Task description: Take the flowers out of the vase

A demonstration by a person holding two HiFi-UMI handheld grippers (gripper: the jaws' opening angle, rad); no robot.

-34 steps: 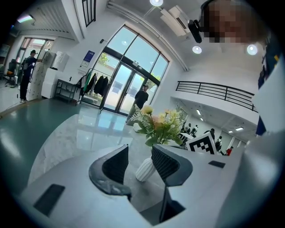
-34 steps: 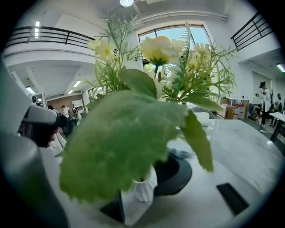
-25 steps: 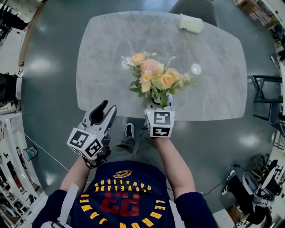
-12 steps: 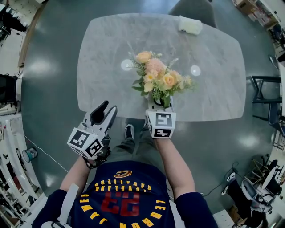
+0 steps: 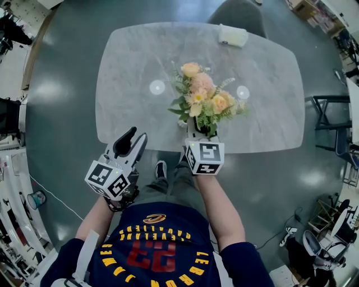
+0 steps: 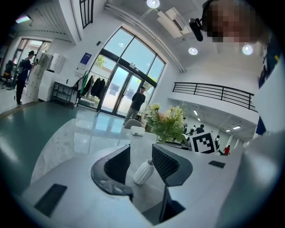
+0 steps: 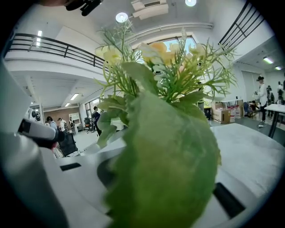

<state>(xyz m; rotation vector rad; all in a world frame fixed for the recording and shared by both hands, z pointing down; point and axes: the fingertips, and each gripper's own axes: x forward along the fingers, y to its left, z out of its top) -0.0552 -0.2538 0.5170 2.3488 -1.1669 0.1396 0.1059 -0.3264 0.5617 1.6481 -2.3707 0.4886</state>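
Note:
A bouquet of peach and yellow flowers (image 5: pixel 205 100) with green leaves hangs over the grey marble table (image 5: pixel 269 123), clear of the vase. My right gripper (image 5: pixel 201 129) grips its stems from the near side, its jaws still closing on them. In the right gripper view a big green leaf (image 7: pixel 169 169) hides those jaws. The small white ribbed vase (image 5: pixel 157 87) stands alone on the table to the bouquet's left; it also shows in the left gripper view (image 6: pixel 143 173). My left gripper (image 5: pixel 134 135) hovers off the table's near edge, open and holding nothing (image 6: pixel 141 149).
A pale folded object (image 5: pixel 233 35) lies at the table's far edge, with a grey chair (image 5: pixel 238 11) behind it. A black frame (image 5: pixel 332 120) stands on the floor at the right. A bright round spot (image 5: pixel 243 92) shows on the tabletop right of the flowers.
The bouquet has come up out of the vase and shifted right with my right gripper. The vase's top, hidden under the flowers before, now shows. The left gripper has stayed put.

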